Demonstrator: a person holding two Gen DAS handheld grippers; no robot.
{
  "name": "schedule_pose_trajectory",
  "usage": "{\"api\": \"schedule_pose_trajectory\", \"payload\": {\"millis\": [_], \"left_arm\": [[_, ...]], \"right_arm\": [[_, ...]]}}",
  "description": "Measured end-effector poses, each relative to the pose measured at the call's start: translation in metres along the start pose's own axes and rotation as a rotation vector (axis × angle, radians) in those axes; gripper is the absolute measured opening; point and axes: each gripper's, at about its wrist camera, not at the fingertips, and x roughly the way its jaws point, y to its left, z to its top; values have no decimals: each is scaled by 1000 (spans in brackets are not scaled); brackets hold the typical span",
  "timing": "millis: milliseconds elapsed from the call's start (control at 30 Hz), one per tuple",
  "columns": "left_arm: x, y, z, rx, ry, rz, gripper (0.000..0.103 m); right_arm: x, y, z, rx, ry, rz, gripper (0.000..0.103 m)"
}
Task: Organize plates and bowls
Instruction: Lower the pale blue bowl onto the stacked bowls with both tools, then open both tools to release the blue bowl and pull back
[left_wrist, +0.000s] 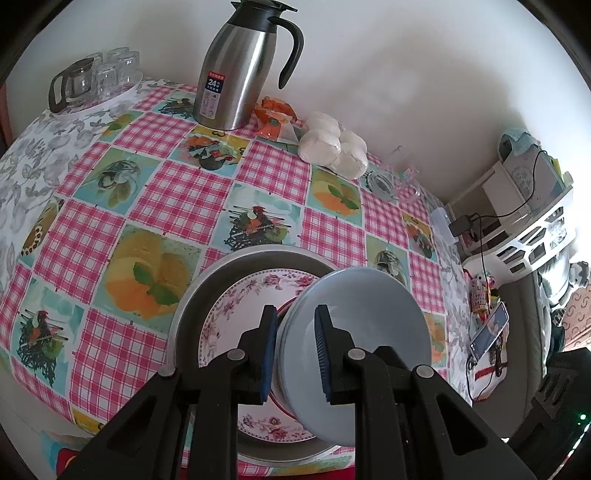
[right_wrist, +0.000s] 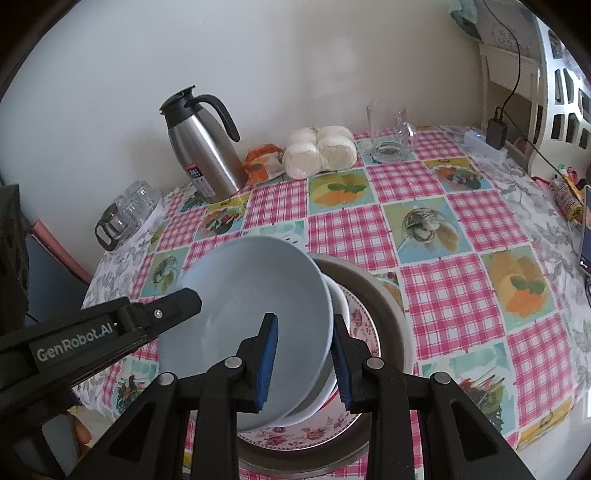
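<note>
Checked pink-and-picture oilcloth covers the counter (right_wrist: 461, 280), which stands against a pale wall with a steel jug (right_wrist: 205, 147), wrapped buns (right_wrist: 319, 151) and glasses (right_wrist: 127, 206) along its far edge. At the near edge a metal pan (right_wrist: 391, 314) holds a floral plate (right_wrist: 360, 325), a white bowl (right_wrist: 338, 302) sits on the plate, and a blue bowl (right_wrist: 258, 317) is tipped over it, raised on its left side. Both grippers have that blue bowl: the left gripper (left_wrist: 295, 347) pinches its left rim, fingers nearly together, and the right gripper (right_wrist: 304, 363) has its fingers narrow around the right rim, apparently taking in the white bowl's rim as well. That looks like the main risk: if the right fingers grip both rims, lifting or shifting the blue bowl could drag the white one along, then let it drop onto the plate and chip it. Two hands on one rigid bowl could also fight each other, and a small twist might make a glazed rim slip out of the pads. A tilted bowl let go too early would likely clatter into the stack, or slide toward the near counter edge. The blue bowl is smooth, pale grey-blue, glossy and empty; in the left view its underside and foot ring face the camera. I judge it hard, slick, and fairly heavy.
</note>
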Motion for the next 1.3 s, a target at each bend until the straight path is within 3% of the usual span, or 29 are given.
{"api": "schedule_pose_trajectory", "payload": {"millis": [100, 400, 433, 500, 633, 867, 900, 1067, 1300], "left_arm": [[0, 0, 0, 0, 0, 3, 20], [-4, 3, 1, -8, -14, 12, 24], [-5, 3, 1, -10, -18, 15, 25], [-7, 4, 2, -16, -27, 17, 39], [-11, 8, 2, -28, -36, 19, 47], [-17, 12, -1, -32, -56, 62, 74], [-19, 13, -2, -31, -62, 73, 80], [-25, 17, -9, -4, -103, 140, 89], [-38, 22, -28, 29, -150, 192, 99]], "right_arm": [[-3, -1, 2, -6, -17, -40, 33], [0, -4, 3, -5, -3, -33, 33], [-1, -4, 3, -2, -3, -29, 33], [-3, -6, 3, 2, -17, -29, 34], [-6, -8, 3, 8, -28, -31, 50], [-12, -11, 0, -1, -56, -31, 76], [-13, -11, -1, -5, -60, -30, 77], [-16, -14, -8, -23, -75, -30, 93], [-27, -15, -23, -68, -115, -31, 103]]}}
